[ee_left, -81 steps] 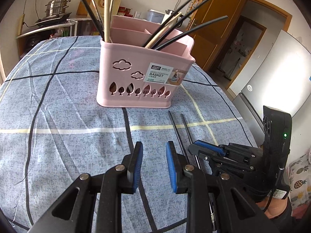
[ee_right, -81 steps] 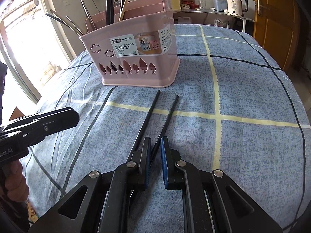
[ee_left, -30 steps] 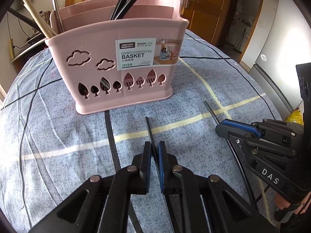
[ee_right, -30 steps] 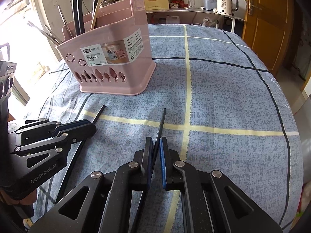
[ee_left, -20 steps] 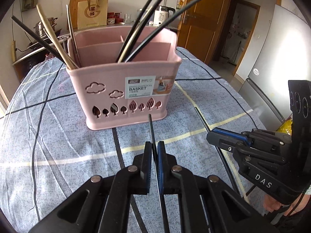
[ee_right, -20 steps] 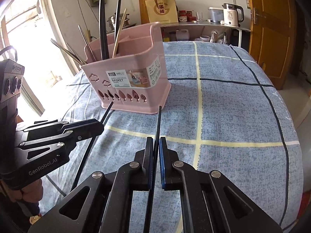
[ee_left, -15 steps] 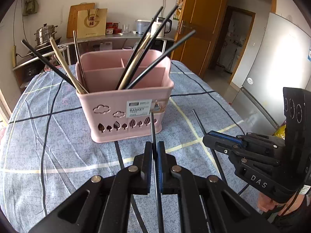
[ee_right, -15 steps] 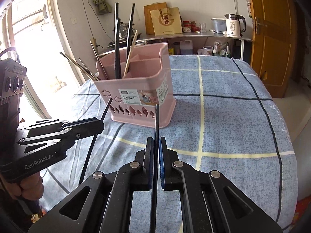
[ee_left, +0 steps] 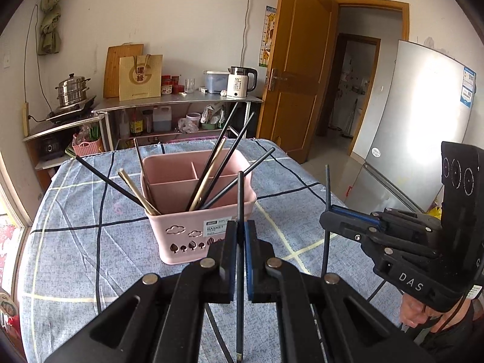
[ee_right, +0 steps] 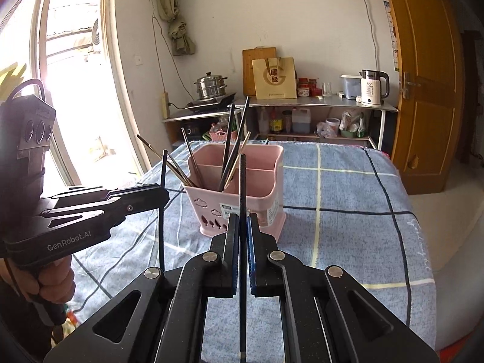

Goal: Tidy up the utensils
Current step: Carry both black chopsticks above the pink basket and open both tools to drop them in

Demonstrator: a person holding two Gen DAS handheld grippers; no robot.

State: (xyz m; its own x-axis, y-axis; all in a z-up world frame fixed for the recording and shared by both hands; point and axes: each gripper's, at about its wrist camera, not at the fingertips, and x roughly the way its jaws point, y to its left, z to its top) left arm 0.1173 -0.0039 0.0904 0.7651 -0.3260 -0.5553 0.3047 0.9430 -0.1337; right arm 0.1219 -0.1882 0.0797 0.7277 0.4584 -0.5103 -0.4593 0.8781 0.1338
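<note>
Slim black chopstick (ee_left: 240, 199) per gripper

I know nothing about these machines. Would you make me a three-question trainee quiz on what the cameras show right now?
1. True or false: the left tongs are shut on a thin black chopstick.
2. Which sits on the blue checked tablecloth? A. steel pot B. pink plastic utensil basket C. white kettle
3. Fill in: the right tongs hold their own black chopstick roughly ____.

Key: 1 true; 2 B; 3 upright.
</note>
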